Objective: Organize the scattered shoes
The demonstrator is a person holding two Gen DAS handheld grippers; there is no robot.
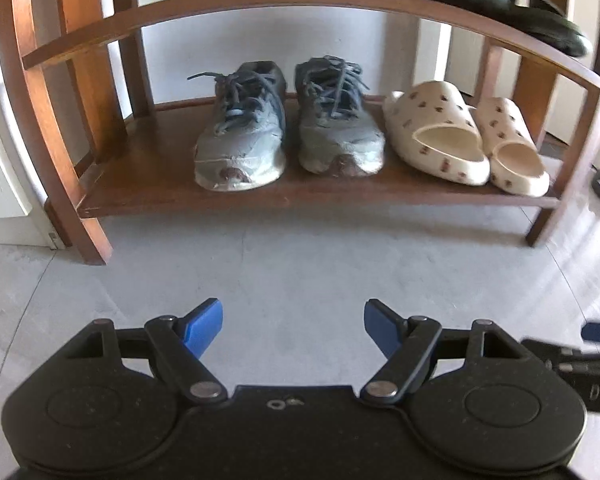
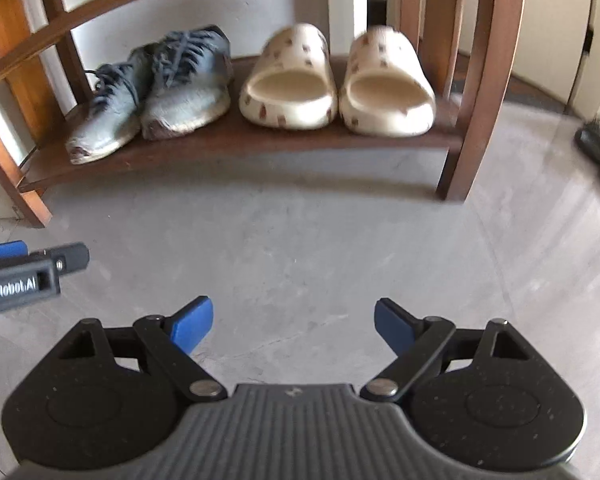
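Grey floor (image 1: pixel 300 264), wooden rack (image 1: pixel 260 196): grey sneakers (image 1: pixel 288 124) and cream slides (image 1: pixel 466 136) sit paired on its bottom shelf. Left gripper (image 1: pixel 293 326) and right gripper (image 2: pixel 293 325) hang spread, empty. Slides look light and squishy; the strap arch seems the best place to grab them.

Two wrist views, low above grey floor, angled downward, near; both face the brown wooden shoe rack (image 1: pixel 300 196) (image 2: pixel 260 140).

I see daylight glare on the floor (image 2: pixel 540 240) right of the shoe rack (image 1: pixel 260 196); edges bend, slippers (image 2: pixel 384 84) blur.
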